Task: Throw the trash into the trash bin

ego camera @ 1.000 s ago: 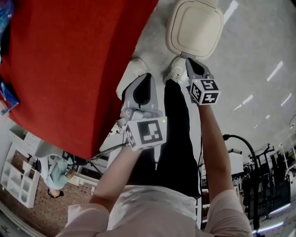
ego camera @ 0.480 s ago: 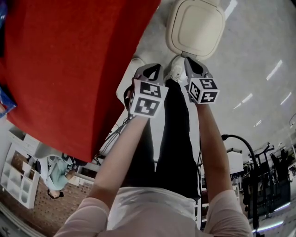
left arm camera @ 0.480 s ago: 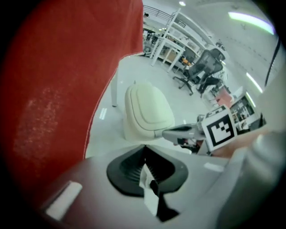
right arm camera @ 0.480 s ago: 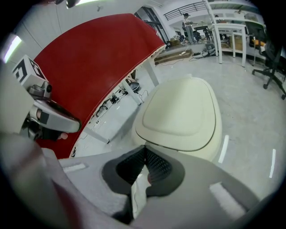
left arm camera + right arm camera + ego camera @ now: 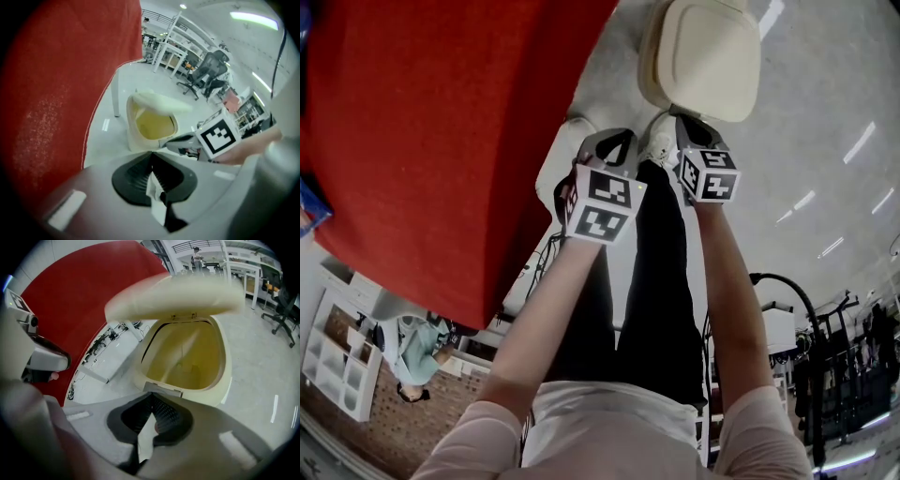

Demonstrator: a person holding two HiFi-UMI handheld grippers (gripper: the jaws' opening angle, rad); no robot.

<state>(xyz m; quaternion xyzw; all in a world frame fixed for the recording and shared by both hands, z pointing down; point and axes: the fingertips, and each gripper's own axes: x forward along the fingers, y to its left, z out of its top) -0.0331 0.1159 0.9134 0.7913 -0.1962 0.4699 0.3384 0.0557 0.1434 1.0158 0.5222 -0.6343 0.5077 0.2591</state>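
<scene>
The cream trash bin (image 5: 698, 56) stands on the floor past my feet, its lid (image 5: 173, 296) tipped up over the yellowish hollow inside (image 5: 187, 357). My left gripper (image 5: 607, 142) points steeply down, short of the bin (image 5: 152, 124), shut on a thin white scrap (image 5: 157, 197). My right gripper (image 5: 691, 128) hangs beside it, close over the bin's front rim. It is also shut, a white scrap (image 5: 144, 439) showing between its pads. In the left gripper view the right gripper (image 5: 187, 140) and its marker cube show in front of the bin.
A red-covered table (image 5: 441, 141) fills the left side, its white leg (image 5: 116, 93) close to the bin. My white shoes (image 5: 656, 145) stand at the bin's base. Office chairs (image 5: 206, 75) and shelving stand far behind on the grey floor.
The bin's lid has tipped up from closed. My left gripper has dropped and swung forward, level with the right one. The right gripper has sunk slightly toward the bin.
</scene>
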